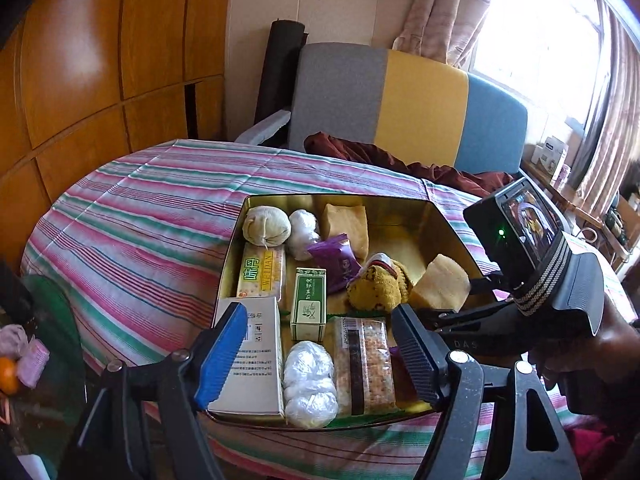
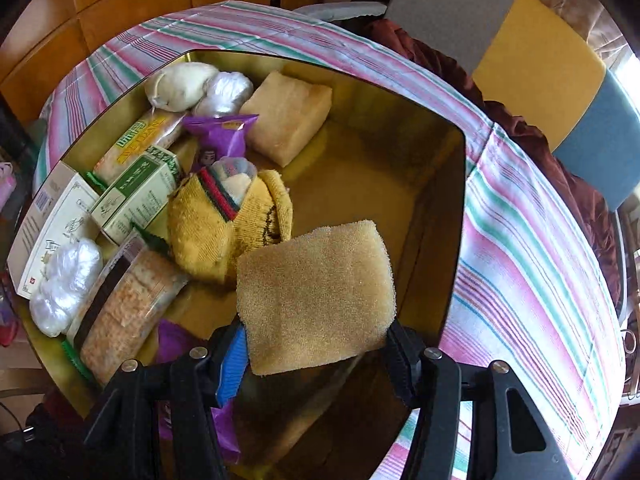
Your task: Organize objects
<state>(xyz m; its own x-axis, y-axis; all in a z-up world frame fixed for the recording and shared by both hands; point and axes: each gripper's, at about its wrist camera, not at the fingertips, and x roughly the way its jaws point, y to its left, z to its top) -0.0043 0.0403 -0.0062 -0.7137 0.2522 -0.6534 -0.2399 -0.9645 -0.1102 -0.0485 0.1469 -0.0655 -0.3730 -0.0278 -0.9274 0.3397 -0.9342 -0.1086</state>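
A gold tin sits on a striped tablecloth, its left half packed with things: a white box, a green box, a cracker pack, white plastic bundles, a yellow sock and a tan sponge at the back. My left gripper hovers open over the tin's near edge, its pads touching nothing. My right gripper is shut on a second yellow sponge and holds it over the tin's bare right half, beside the sock. That sponge also shows in the left wrist view.
The striped cloth covers a round table. Behind it stands a chair with a grey, yellow and blue back, and a maroon cloth lies on its seat. Wooden cabinets line the left. An orange lies low at left.
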